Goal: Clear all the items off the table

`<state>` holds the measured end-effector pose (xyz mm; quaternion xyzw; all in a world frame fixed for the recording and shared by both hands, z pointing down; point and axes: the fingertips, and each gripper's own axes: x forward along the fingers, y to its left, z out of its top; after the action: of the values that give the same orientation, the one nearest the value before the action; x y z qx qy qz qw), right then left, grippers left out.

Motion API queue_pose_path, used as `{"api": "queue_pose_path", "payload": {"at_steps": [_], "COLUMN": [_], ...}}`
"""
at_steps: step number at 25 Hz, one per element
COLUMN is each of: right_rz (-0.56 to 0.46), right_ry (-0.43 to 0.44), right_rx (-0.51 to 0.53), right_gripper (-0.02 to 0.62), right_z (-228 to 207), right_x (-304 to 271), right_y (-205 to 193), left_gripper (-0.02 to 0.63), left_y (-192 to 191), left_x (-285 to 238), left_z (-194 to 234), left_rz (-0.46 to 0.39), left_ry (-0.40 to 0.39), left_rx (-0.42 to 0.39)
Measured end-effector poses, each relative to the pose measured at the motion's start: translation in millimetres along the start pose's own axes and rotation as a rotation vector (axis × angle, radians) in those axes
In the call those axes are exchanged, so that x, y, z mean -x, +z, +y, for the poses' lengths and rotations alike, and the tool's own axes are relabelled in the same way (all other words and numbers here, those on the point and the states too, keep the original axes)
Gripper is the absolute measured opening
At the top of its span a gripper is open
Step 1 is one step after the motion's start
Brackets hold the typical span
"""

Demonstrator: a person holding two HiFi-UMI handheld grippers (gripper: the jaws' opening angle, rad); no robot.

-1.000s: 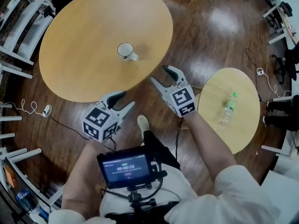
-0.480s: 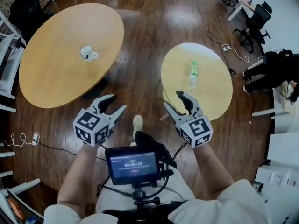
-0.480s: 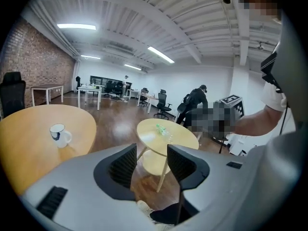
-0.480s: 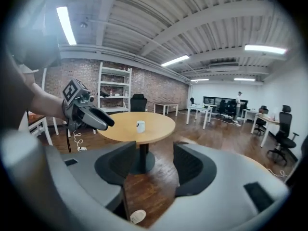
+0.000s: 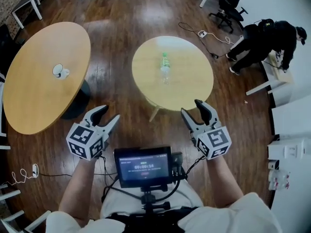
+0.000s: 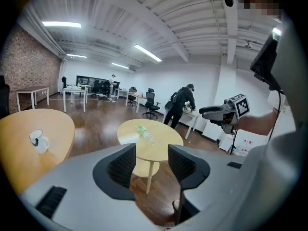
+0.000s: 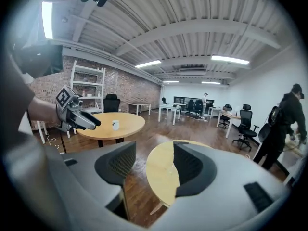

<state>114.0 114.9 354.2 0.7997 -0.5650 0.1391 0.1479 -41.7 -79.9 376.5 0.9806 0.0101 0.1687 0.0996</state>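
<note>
A clear plastic bottle with a green cap [image 5: 165, 68] lies on the small round wooden table [image 5: 194, 89] straight ahead; the left gripper view shows the bottle [image 6: 146, 134] too. A white mug [image 5: 60, 72] stands on the large round table [image 5: 34, 96] at the left, also seen as a mug [image 7: 115, 124] in the right gripper view. My left gripper [image 5: 107, 115] hangs over the floor between the two tables, open and empty. My right gripper [image 5: 197, 111] is at the near edge of the small table, open, nothing between its jaws.
A person in dark clothes [image 5: 265, 38] bends over a white desk [image 5: 272, 76] at the far right. Office chairs [image 5: 228, 6] and a floor cable [image 5: 197, 33] lie beyond the small table. A screen rig [image 5: 143, 168] sits at my waist. A cable plug [image 5: 34, 170] lies left on the floor.
The view has swung from the large table to the small one, now centred ahead. Both grippers moved with it, away from the mug; their jaws stay open as before.
</note>
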Motion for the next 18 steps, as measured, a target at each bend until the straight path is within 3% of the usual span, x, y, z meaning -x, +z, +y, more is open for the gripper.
{"api": "queue_pose_path", "payload": {"at_steps": [6, 17, 18], "right_rz": [0.006, -0.001, -0.003], "right_ry": [-0.06, -0.044, -0.041], "right_rx": [-0.036, -0.079, -0.082], "right_gripper": [0.25, 0.25, 0.25], "right_z": [-39.2, -90.5, -94.5], "right_x": [44.2, 79.8, 81.3], "right_y": [-14.4, -43.3, -45.3], "left_gripper": [0.199, 0.202, 0.226], "left_y": [0.9, 9.2, 9.6], "left_x": [-23.7, -56.0, -58.9], "left_z": [-32.0, -90.9, -95.1], "left_rz": [0.029, 0.043, 0.043], "left_ry": [0.0, 0.048, 0.052], "left_rx": [-0.004, -0.01, -0.009]}}
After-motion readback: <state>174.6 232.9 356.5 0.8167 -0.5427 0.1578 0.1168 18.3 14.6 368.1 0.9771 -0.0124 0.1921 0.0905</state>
